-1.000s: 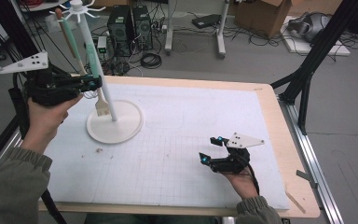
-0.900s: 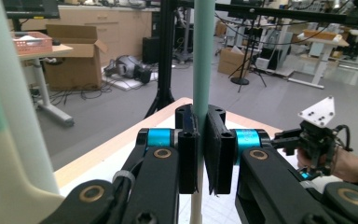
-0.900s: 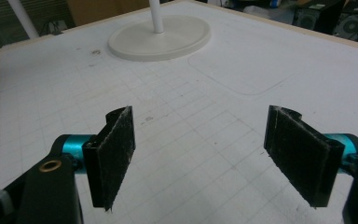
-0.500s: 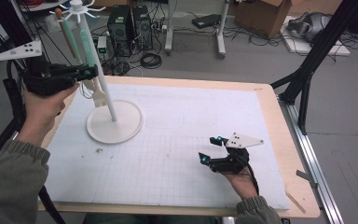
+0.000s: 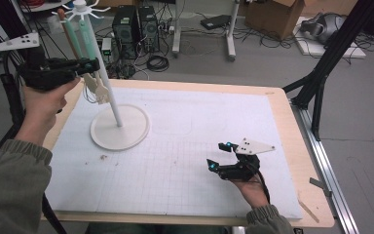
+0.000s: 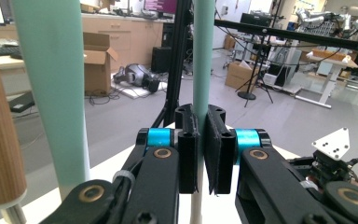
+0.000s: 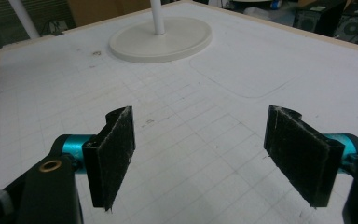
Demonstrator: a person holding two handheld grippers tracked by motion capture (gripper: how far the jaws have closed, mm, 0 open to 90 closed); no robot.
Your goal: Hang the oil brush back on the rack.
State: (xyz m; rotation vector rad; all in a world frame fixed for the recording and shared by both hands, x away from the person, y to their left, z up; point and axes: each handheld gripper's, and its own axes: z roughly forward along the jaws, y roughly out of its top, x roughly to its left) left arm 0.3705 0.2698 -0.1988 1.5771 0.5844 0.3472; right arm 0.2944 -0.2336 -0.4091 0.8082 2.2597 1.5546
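While my left gripper (image 5: pixel 91 65) is pinching the mint utensil (image 6: pixel 203 51) hanging on the rack (image 5: pixel 120 127), I'm lifting it up off its hook versus earlier; right gripper (image 5: pixel 222 156) is resting spread on the mat (image 5: pixel 185 161).

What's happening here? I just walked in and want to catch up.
A person works a white utensil stand on the table. The left tongs, raised beside the pole, are shut on a mint-green utensil handle hanging from the stand's top. The right tongs rest open and empty on the white mat.
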